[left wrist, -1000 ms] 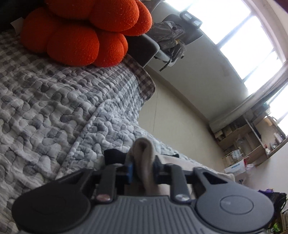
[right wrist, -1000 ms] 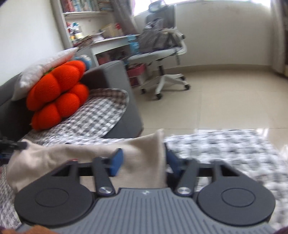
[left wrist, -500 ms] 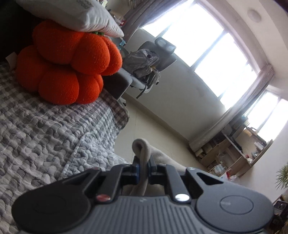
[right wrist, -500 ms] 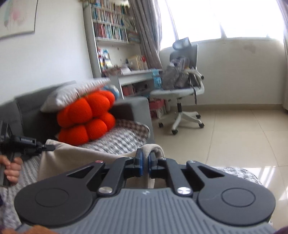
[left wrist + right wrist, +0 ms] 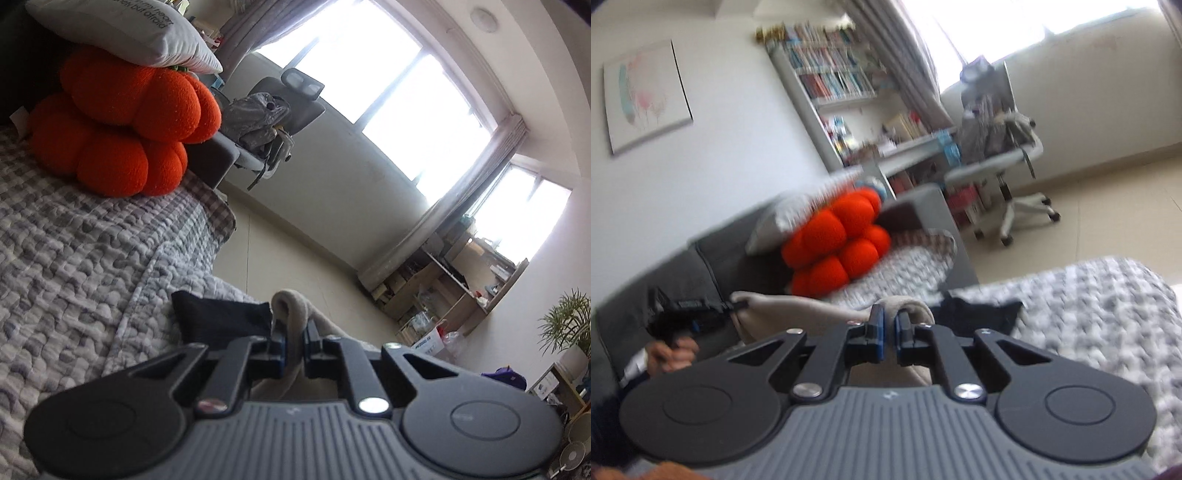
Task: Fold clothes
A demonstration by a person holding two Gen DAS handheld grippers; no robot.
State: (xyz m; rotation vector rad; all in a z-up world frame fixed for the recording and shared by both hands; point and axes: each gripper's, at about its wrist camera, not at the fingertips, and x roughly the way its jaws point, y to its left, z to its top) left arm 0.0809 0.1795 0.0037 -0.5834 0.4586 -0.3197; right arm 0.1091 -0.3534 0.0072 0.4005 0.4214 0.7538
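A beige garment [image 5: 798, 314] hangs stretched between my two grippers above the quilted grey bed cover [image 5: 74, 258]. My left gripper [image 5: 294, 338] is shut on one bunched edge of the beige garment [image 5: 291, 310]. My right gripper [image 5: 889, 328] is shut on the opposite edge, which loops over its fingertips. In the right wrist view the left gripper [image 5: 737, 305] shows at far left, held by a hand [image 5: 672, 350], pinching the cloth's corner. A dark folded garment [image 5: 221, 317] lies on the cover just beyond the fingers, also visible as a dark garment [image 5: 979, 310] in the right wrist view.
An orange pumpkin cushion [image 5: 122, 129] with a white pillow [image 5: 122, 33] on top sits at the sofa's far end. An office chair [image 5: 1004, 162] draped with clothes stands on the tiled floor [image 5: 1089, 206]. Bookshelves [image 5: 842, 85] line the wall beyond.
Both grippers closed on the beige garment's edges and lifted it off the cover; both views tilted upward. The dark garment underneath became visible.
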